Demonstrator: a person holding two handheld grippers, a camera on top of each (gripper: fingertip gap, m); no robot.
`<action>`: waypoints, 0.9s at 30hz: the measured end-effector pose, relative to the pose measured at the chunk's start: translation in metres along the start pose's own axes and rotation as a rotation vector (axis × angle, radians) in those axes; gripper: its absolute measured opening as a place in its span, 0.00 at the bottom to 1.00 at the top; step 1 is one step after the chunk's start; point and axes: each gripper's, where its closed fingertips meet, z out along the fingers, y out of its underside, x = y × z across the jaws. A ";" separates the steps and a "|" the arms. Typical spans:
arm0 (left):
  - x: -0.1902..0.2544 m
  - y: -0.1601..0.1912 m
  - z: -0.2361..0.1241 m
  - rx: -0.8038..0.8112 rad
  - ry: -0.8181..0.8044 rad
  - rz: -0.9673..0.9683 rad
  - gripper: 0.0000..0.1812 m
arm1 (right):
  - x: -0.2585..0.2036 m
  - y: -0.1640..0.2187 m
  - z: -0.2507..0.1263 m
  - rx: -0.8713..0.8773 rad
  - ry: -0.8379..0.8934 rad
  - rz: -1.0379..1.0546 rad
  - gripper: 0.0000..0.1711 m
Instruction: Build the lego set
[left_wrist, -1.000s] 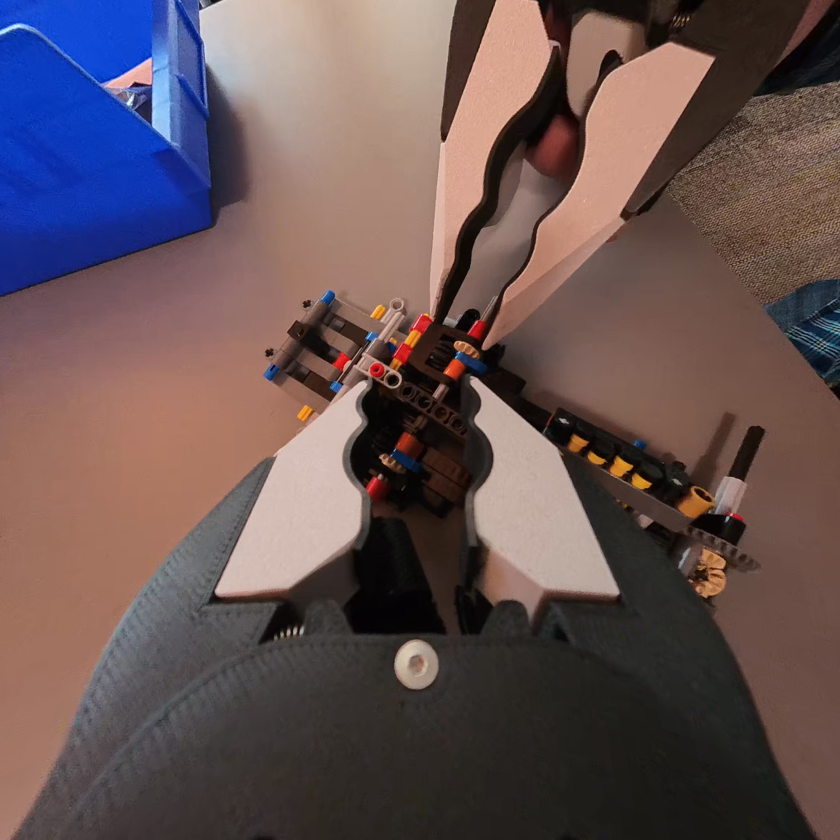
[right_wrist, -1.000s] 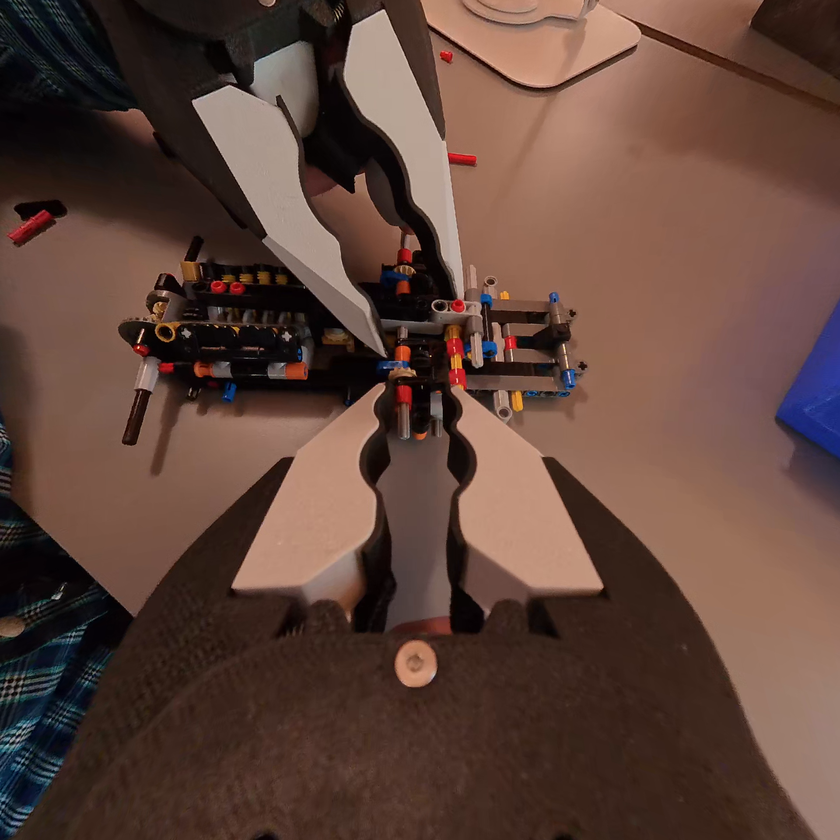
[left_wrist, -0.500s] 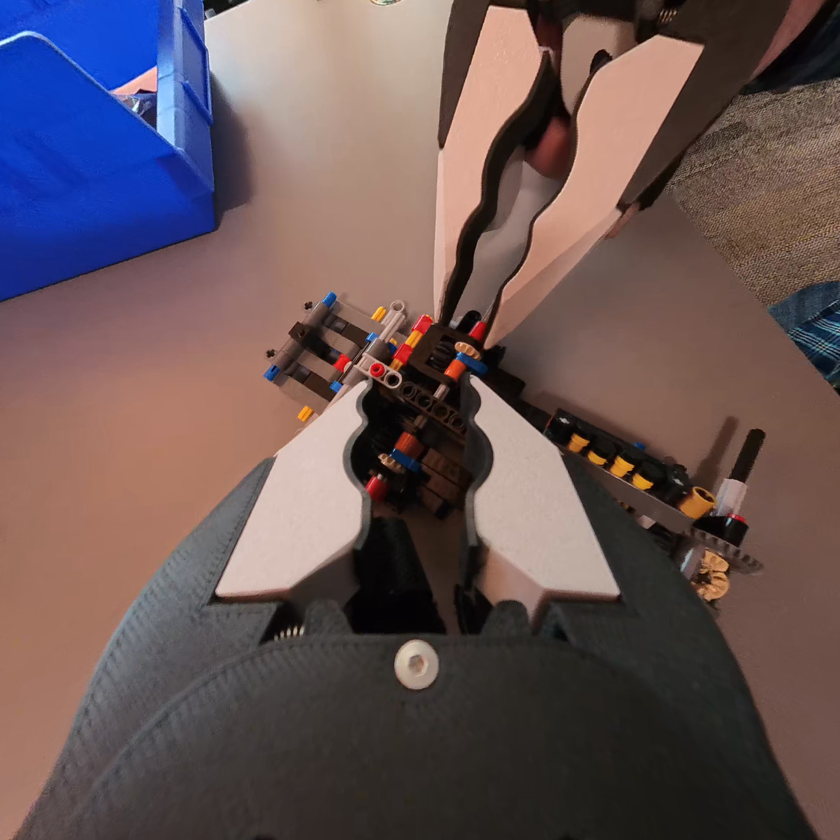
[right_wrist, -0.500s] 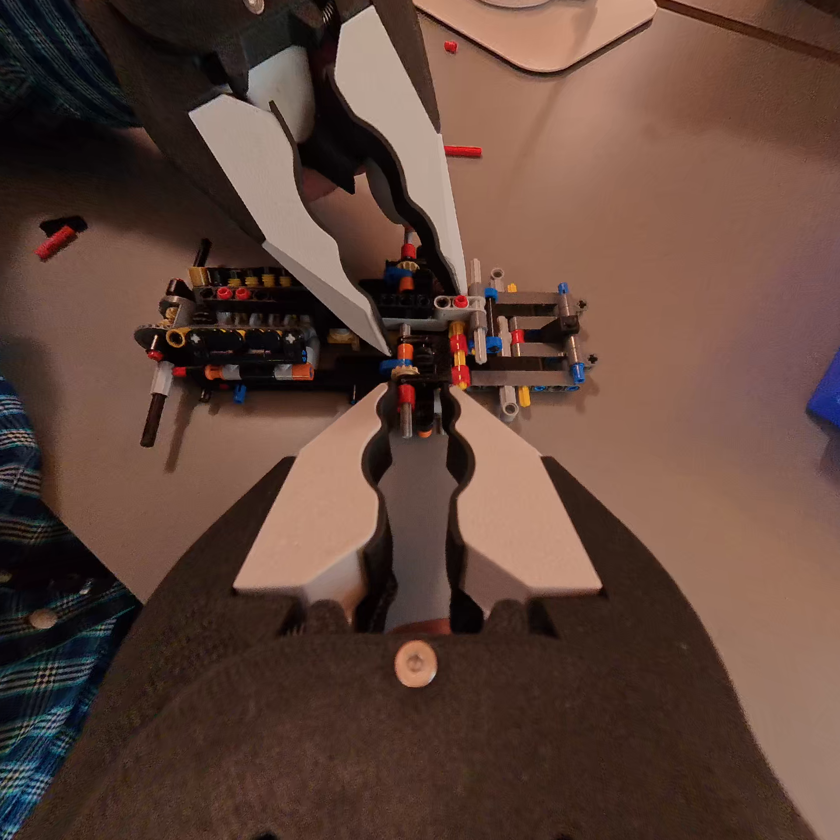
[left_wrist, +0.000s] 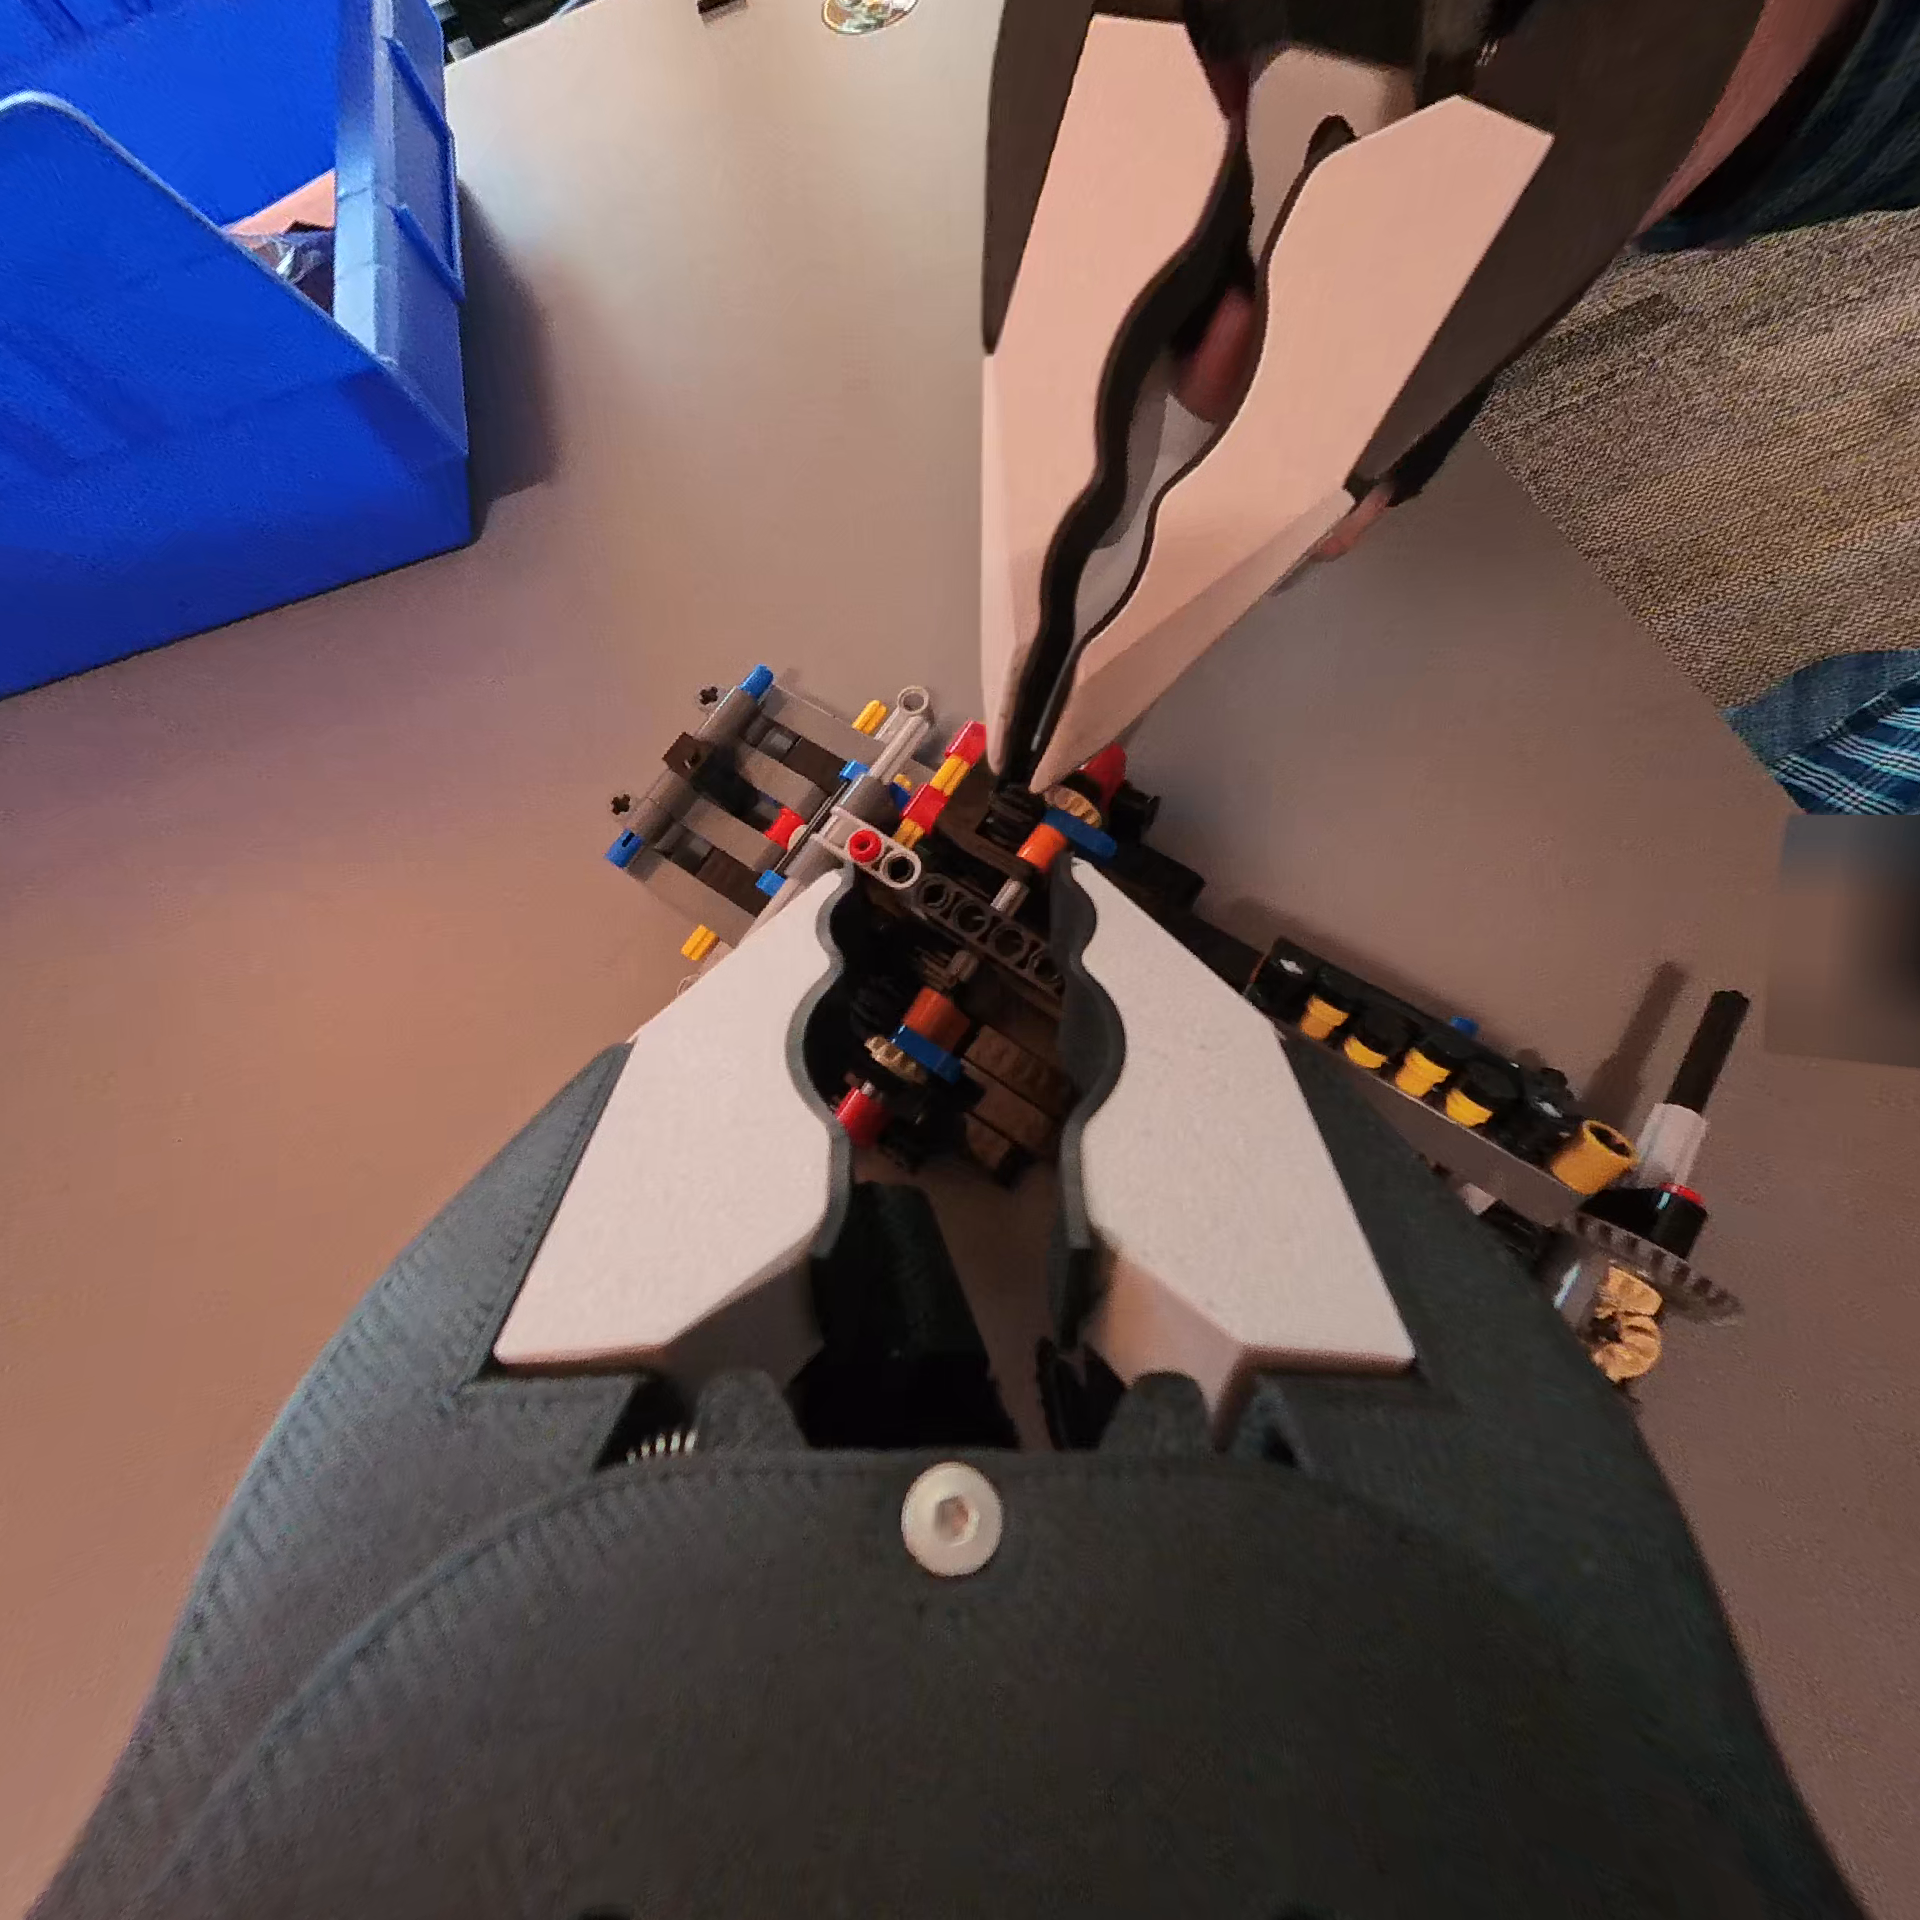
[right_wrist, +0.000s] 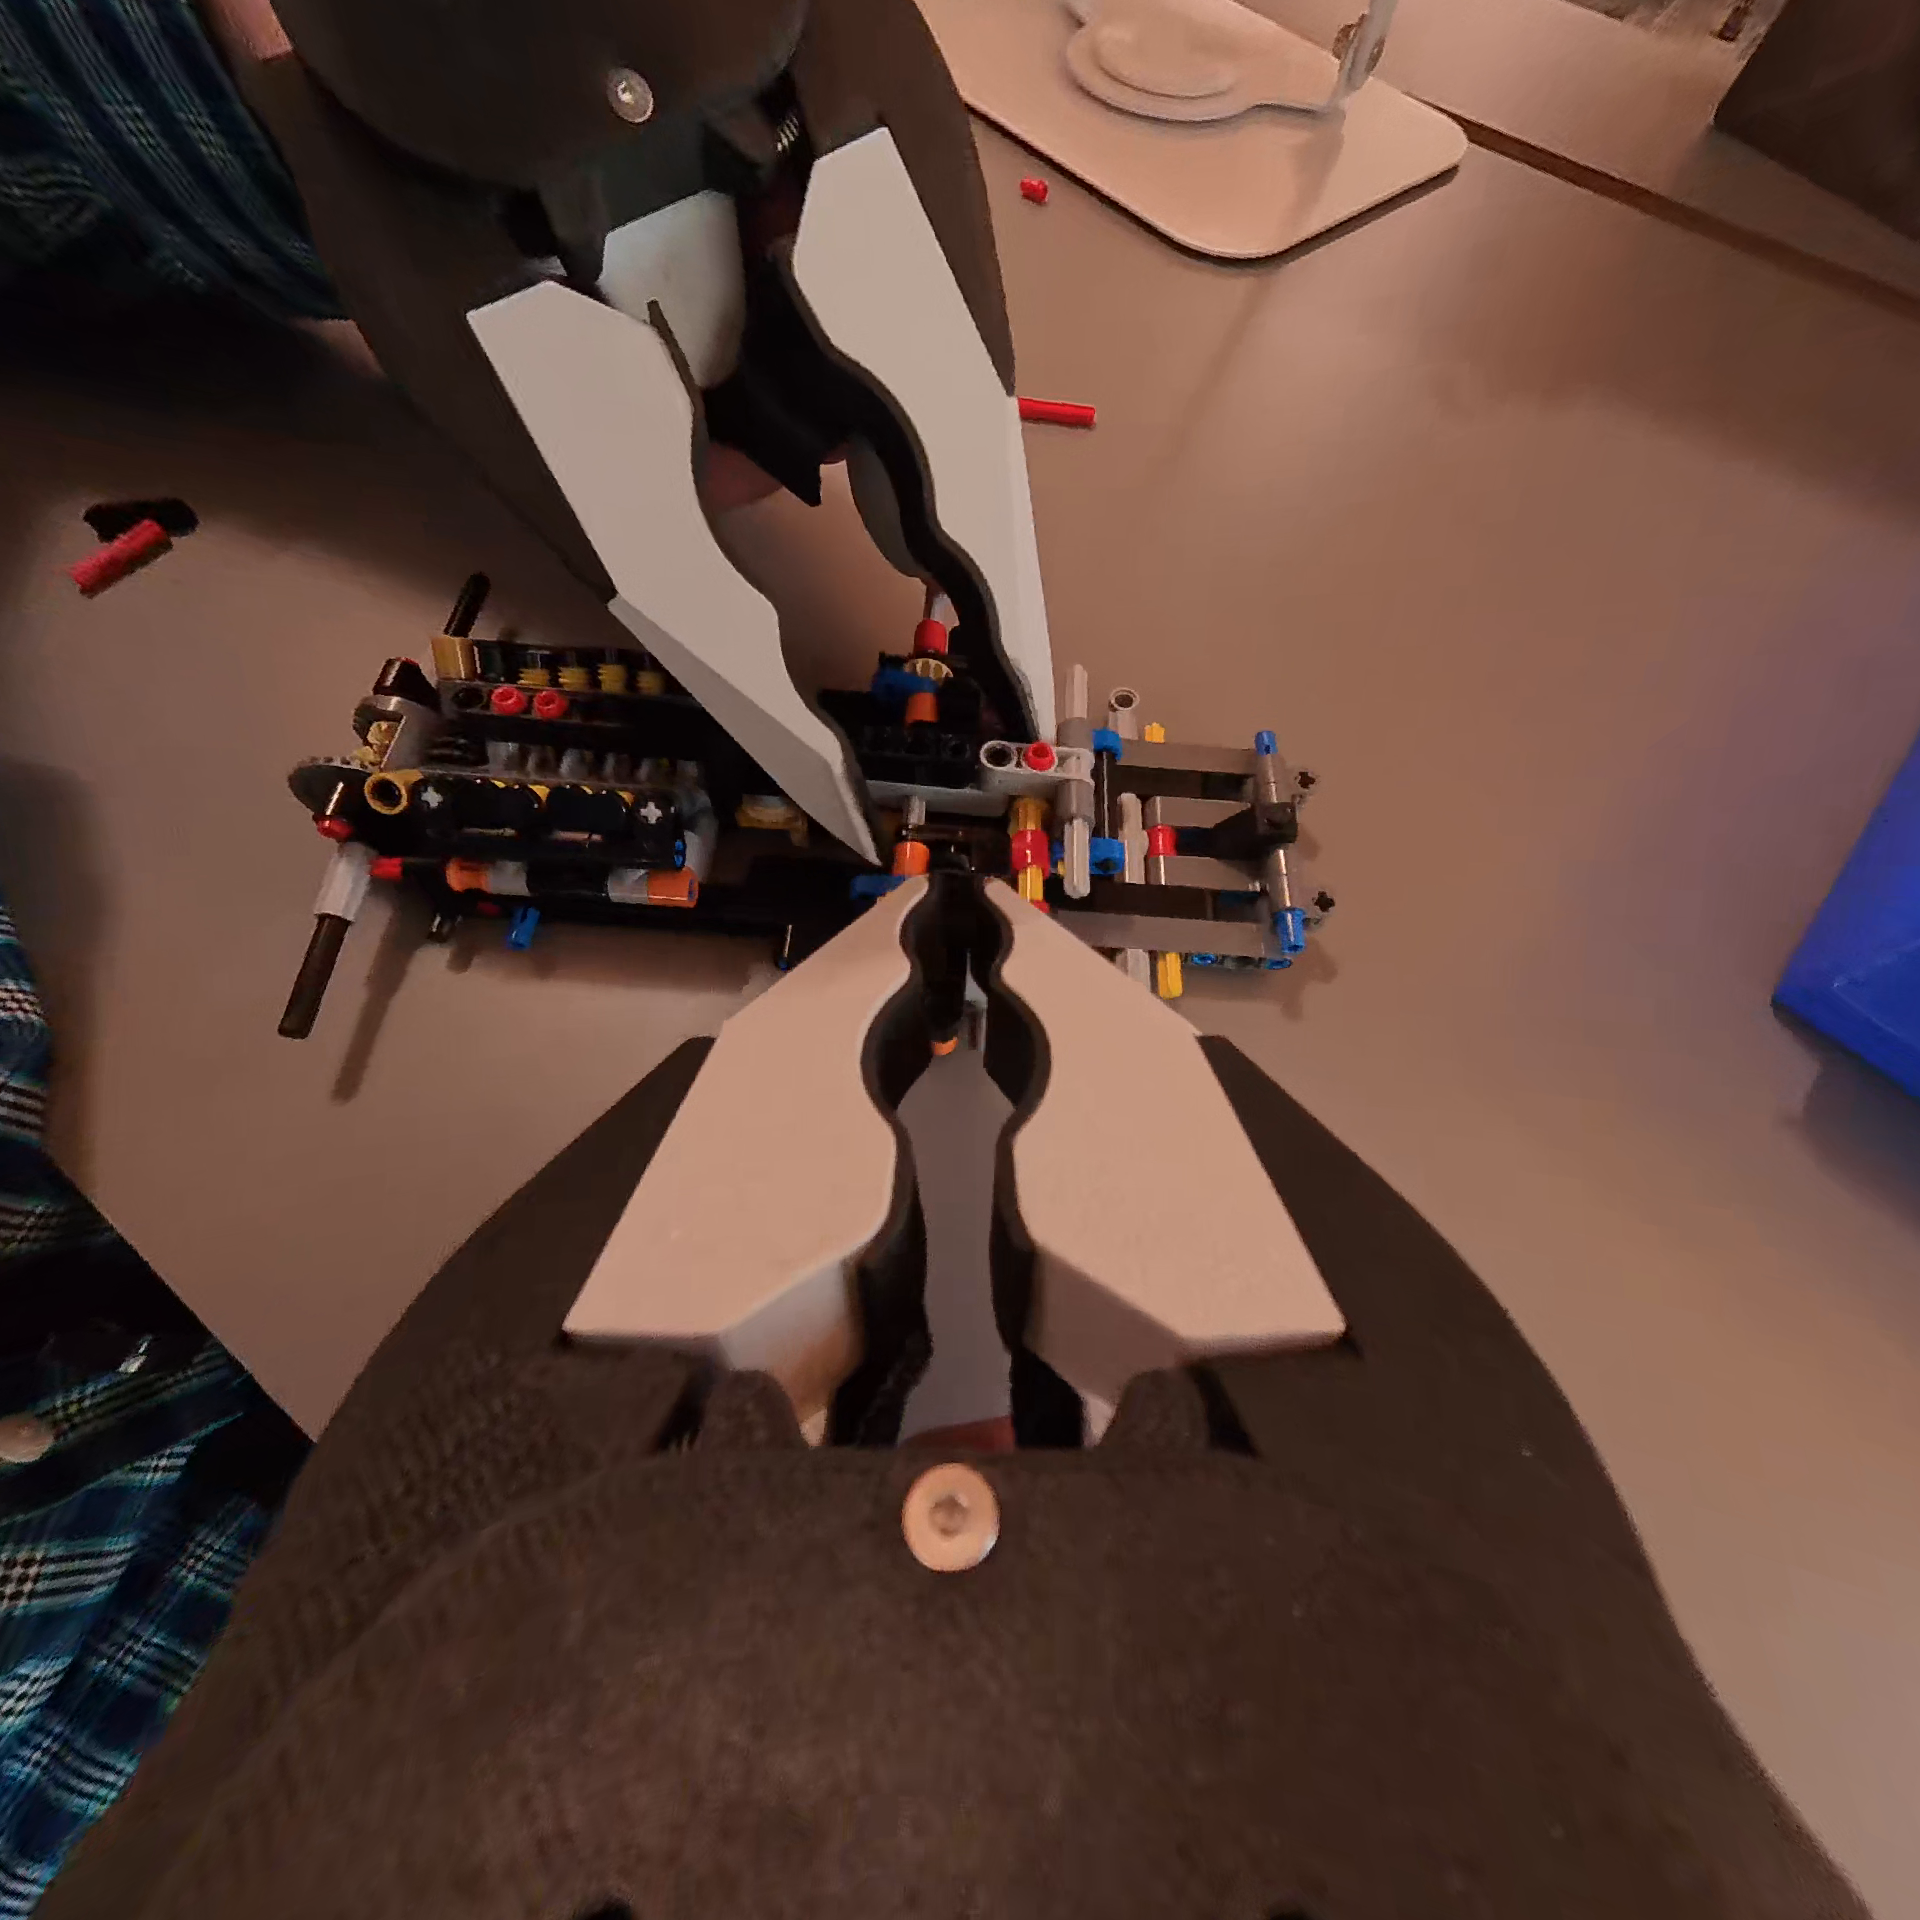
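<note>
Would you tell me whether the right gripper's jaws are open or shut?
Shut: the right gripper pinches a black part of the lego model, jaws nearly touching.

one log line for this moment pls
left claw: shut on lego model middle | right claw: shut on black part, same model | table: model resting

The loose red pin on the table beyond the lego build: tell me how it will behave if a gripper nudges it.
The red pin looks like a small, thin cylinder lying on its side, so it would probably roll. It seems very light, likely skidding across the smooth table. Being so slim, it could slip from the right gripper.
</note>
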 end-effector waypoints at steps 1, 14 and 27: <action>0.000 0.000 0.000 0.000 0.000 0.000 0.20 | 0.000 0.000 0.000 0.001 0.000 -0.004 0.00; -0.001 0.001 -0.001 0.009 -0.005 -0.006 0.20 | -0.001 -0.001 0.003 0.000 -0.032 0.005 0.00; -0.005 0.004 -0.003 0.003 -0.023 -0.005 0.20 | 0.000 -0.003 0.008 -0.002 -0.019 0.033 0.00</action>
